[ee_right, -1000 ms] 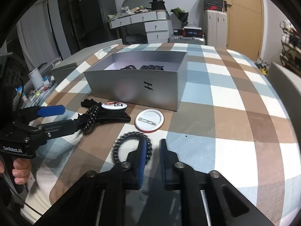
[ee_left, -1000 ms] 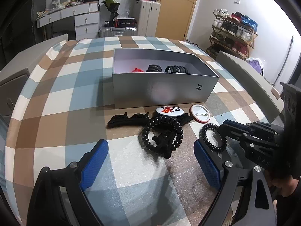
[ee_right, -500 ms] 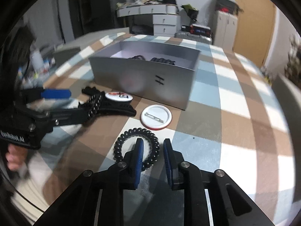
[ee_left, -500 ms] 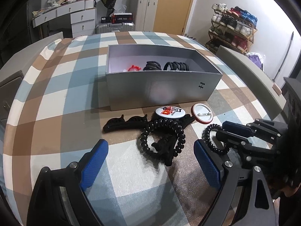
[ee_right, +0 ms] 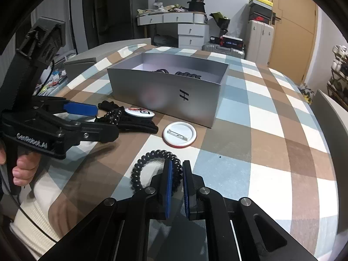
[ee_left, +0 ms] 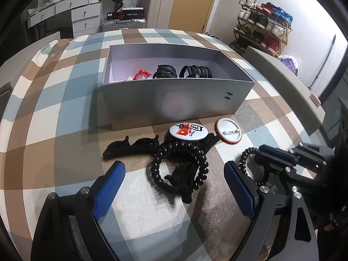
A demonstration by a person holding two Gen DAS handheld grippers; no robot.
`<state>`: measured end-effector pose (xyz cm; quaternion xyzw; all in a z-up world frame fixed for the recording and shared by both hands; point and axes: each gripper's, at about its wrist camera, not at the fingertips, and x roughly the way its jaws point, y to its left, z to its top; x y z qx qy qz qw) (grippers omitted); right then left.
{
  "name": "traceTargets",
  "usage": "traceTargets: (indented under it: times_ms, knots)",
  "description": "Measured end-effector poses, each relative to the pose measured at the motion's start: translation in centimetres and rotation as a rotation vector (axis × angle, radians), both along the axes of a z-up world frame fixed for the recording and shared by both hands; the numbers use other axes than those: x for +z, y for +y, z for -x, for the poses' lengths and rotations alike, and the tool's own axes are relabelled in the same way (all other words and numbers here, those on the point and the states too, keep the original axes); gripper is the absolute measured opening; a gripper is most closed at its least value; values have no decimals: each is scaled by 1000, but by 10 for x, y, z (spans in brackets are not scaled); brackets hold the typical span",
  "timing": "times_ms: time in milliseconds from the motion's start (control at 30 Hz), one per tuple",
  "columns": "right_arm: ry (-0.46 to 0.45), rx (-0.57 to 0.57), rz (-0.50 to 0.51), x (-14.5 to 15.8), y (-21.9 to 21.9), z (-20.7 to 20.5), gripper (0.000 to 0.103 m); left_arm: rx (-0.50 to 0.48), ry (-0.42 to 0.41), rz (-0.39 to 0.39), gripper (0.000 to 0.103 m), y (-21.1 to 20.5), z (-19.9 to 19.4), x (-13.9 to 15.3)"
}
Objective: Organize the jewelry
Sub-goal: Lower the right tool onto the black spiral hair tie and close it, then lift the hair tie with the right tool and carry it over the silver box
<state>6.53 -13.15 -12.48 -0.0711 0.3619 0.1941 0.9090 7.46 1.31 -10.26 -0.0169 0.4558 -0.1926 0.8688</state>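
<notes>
My right gripper (ee_right: 176, 165) is shut on the near rim of a small black coil hair tie (ee_right: 139, 165) that lies on the checked tablecloth. The left wrist view shows the same tie (ee_left: 245, 156) caught in the right gripper (ee_left: 261, 155). My left gripper (ee_left: 173, 167) stands wide open over a larger black coil tie (ee_left: 180, 145), which rests on black hair claws (ee_left: 130, 148). A face-up badge (ee_left: 188, 130) and a face-down badge (ee_left: 228, 133) lie in front of the silver box (ee_left: 174, 100). The box holds two black coil ties and a red item.
The checked table (ee_right: 271, 130) runs open to the right of the box (ee_right: 165, 91). A grey chair back (ee_left: 282, 71) stands by the right edge. A hand (ee_right: 24, 169) holds the left gripper (ee_right: 106, 120). Drawers, suitcases and a shoe rack are behind.
The right jaws opened slightly around the small coil tie's rim, then closed onto it. The left gripper stayed open over the larger tie, its view tilting a little downward.
</notes>
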Motion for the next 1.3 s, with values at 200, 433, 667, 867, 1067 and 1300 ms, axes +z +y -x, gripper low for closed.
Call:
traceTargets:
  times_ms: [200, 433, 667, 867, 1067, 1300]
  knots:
    - [-9, 2, -14, 2, -1, 1, 9, -23, 16, 25, 76, 1, 0, -1]
    - [-11, -5, -31, 3, -4, 2, 9, -51, 7, 12, 47, 1, 3, 0]
    - [-17, -12, -44, 6, -6, 4, 9, -42, -7, 30, 44, 4, 9, 4]
    - [-17, -18, -63, 10, -9, 4, 9, -27, -37, 30, 44, 9, 17, 12]
    - [-22, -18, -102, 16, -11, 5, 9, -9, -80, 36, 44, 14, 27, 24]
    - [-41, -10, -174, 34, -15, 1, 9, 14, -152, 46, 44, 20, 29, 47]
